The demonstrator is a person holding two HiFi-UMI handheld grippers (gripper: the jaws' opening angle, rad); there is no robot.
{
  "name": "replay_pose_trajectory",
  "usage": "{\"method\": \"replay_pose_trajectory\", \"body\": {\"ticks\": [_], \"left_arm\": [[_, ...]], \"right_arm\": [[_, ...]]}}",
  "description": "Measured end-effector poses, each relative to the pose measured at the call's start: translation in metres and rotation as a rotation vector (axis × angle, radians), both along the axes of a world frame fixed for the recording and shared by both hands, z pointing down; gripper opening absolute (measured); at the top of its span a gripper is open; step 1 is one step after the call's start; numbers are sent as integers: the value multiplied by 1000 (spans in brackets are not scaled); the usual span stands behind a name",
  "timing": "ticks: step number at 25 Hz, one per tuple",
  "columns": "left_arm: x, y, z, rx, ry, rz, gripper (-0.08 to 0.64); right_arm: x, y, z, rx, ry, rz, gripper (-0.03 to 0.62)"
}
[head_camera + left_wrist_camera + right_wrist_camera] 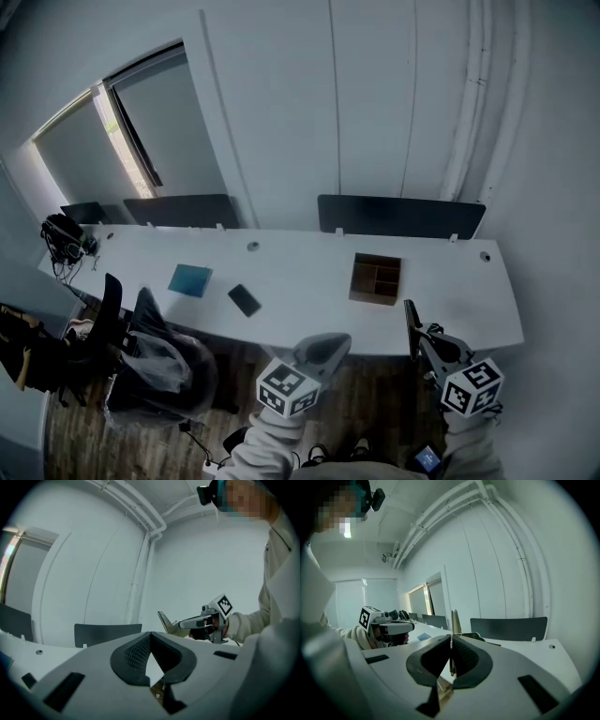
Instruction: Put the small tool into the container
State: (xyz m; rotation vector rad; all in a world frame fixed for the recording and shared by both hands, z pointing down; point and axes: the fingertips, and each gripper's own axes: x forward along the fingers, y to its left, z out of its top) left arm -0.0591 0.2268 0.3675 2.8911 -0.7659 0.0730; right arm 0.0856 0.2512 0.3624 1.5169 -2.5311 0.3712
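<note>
You hold both tools low, before the near edge of the long white counter (450, 309), and neither one touches anything on it.

Your left tool (337, 342) is clenched. In the left gripper view its two dark pads meet at their tips, with only a small triangle of light under the meeting point, and nothing sits between them. It is above the wooden floor, just short of the counter edge.

Your right tool (411, 319) is also clenched. In the right gripper view its jaws are pressed together along a thin line, and they carry nothing. In the head view its dark tip reaches up to the counter's front edge, a little to the right of the wooden box (376, 278).

The small dark item (245, 300) lies flat on the counter, to the left of the middle and near the front edge. It is well apart from both tools. The wooden box, with its open compartments, stands on the counter to the right of the item, with bare white surface between them. I cannot tell whether anything lies in the compartments.

A blue-green square (190, 279) lies on the counter just to the left of the dark item. A chair under a clear plastic cover (159, 361) stands on the floor at the left.
</note>
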Motion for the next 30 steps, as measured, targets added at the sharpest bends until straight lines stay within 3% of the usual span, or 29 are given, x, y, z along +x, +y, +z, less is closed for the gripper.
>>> {"method": "replay_pose_trajectory", "body": {"ticks": [4,12,18,24,28,30], "left_arm": [[5,-3,3,-5,-11,-10,2],[6,-16,-6,40,-15,-129,2],[22,-23,11,-10,-65,-164,2],[48,-24,18,-9,-80,-177,2],[55,-31,28,-9,-156,-215,2],[61,-35,21,10,-145,-206,2]], "right_arm": [[10,-5,5,-5,-4,-7,25],[32,-21,29,-34,-36,-24,25],[62,-30,61,-75,-42,-41,25],[92,-33,77,-102,-84,-50,25],[106,-35,81,-103,-103,-40,25],[114,-37,77,-95,-113,-32,25]]}}
